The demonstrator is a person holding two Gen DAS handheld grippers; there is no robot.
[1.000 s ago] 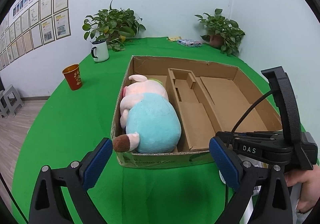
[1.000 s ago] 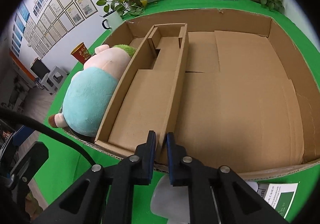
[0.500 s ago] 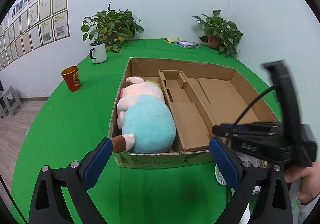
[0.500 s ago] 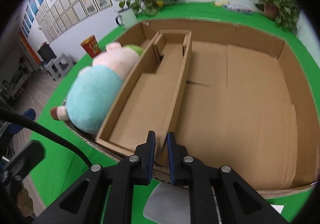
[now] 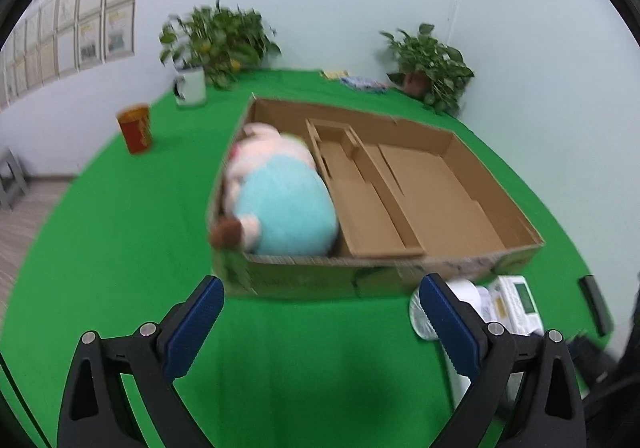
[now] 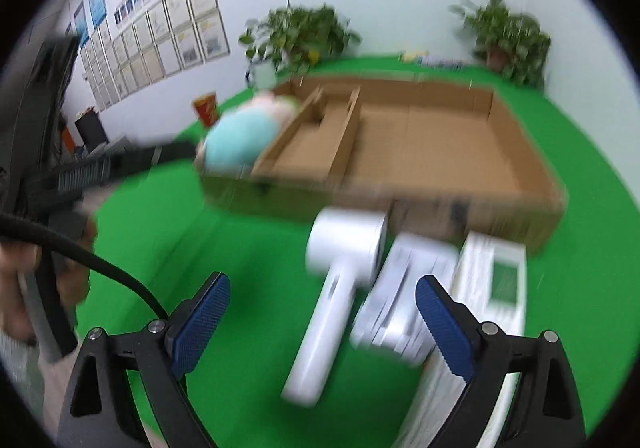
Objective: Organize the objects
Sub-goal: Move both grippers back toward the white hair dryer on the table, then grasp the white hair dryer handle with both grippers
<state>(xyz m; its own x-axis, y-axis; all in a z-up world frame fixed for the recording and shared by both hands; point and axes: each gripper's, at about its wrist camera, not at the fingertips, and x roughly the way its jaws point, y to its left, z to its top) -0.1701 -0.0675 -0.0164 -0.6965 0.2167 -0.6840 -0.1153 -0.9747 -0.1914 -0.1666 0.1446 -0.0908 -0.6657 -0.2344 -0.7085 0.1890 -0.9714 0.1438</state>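
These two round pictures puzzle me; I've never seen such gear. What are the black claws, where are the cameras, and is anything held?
Each picture comes from a fisheye camera on a tool that a person carries. The claws are the left hand-held gripper and the right hand-held gripper, both open and empty; the right one's jaws have just been opening. On the green table sits a cardboard box with a plush toy inside. In front lie a white hair dryer and white boxes.

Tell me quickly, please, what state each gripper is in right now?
Left gripper: open, holding nothing.
Right gripper: open, jaws just spread wide, nothing gripped; the white hair dryer lies between and beyond them.
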